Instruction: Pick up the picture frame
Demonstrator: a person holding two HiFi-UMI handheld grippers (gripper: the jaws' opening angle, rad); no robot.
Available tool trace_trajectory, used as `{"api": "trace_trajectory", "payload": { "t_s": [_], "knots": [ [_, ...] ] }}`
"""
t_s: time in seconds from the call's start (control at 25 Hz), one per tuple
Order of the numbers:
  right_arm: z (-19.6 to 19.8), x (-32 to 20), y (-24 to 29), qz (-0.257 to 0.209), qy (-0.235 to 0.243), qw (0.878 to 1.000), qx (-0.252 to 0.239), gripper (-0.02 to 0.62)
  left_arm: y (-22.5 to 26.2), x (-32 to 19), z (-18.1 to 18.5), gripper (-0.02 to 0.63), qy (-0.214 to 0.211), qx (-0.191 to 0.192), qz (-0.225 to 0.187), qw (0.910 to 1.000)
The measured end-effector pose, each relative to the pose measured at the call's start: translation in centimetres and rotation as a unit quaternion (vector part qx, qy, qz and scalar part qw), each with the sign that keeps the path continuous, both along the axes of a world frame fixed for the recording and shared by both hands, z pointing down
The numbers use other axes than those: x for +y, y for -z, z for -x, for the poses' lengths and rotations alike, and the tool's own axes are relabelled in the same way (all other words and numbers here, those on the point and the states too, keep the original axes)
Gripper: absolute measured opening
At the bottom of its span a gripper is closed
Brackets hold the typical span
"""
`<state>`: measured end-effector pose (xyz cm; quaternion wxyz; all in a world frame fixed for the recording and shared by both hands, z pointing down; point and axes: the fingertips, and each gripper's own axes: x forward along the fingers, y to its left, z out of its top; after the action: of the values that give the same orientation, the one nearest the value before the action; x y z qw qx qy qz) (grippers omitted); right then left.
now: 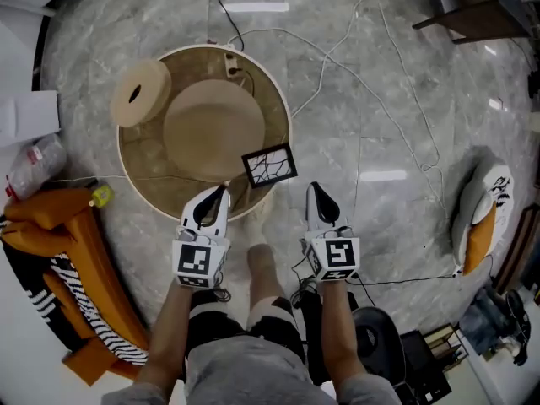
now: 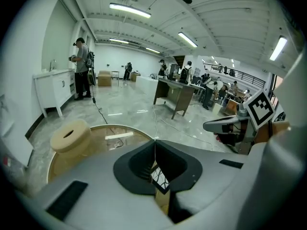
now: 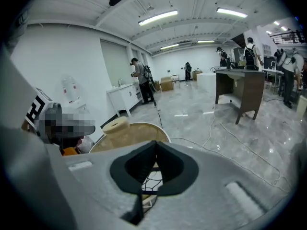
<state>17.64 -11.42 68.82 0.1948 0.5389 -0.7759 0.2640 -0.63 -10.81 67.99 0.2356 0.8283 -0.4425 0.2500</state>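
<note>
The picture frame (image 1: 270, 165) is small and black, with a white crack-like pattern. It lies on the near right part of a round glass-topped table with a wooden rim (image 1: 282, 108). My left gripper (image 1: 224, 190) is shut and empty, its tip over the table's near rim just left of the frame. My right gripper (image 1: 315, 187) is also shut and empty, over the floor just right of the frame. In the left gripper view the frame (image 2: 160, 178) shows below the closed jaws of that gripper (image 2: 154, 142). The right gripper view shows the frame (image 3: 146, 181) beneath its closed gripper (image 3: 155, 143).
A beige ring-shaped roll (image 1: 141, 93) rests on the table's far left rim. White and black cables (image 1: 396, 125) trail across the marble floor. An orange and striped bundle (image 1: 59, 251) lies at left, a bag (image 1: 485, 213) at right. A person's legs (image 1: 261, 277) stand between the grippers.
</note>
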Motion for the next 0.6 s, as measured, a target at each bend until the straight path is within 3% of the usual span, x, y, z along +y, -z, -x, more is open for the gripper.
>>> {"api": "trace_trajectory", "payload": {
  "t_s": [0.6],
  "knots": [
    [0.0, 3.1, -15.6, 0.068, 0.003, 0.998, -0.003, 0.000, -14.2, 2.9, -1.1, 0.020, -0.002, 0.006, 0.059, 0.9983]
  ]
}}
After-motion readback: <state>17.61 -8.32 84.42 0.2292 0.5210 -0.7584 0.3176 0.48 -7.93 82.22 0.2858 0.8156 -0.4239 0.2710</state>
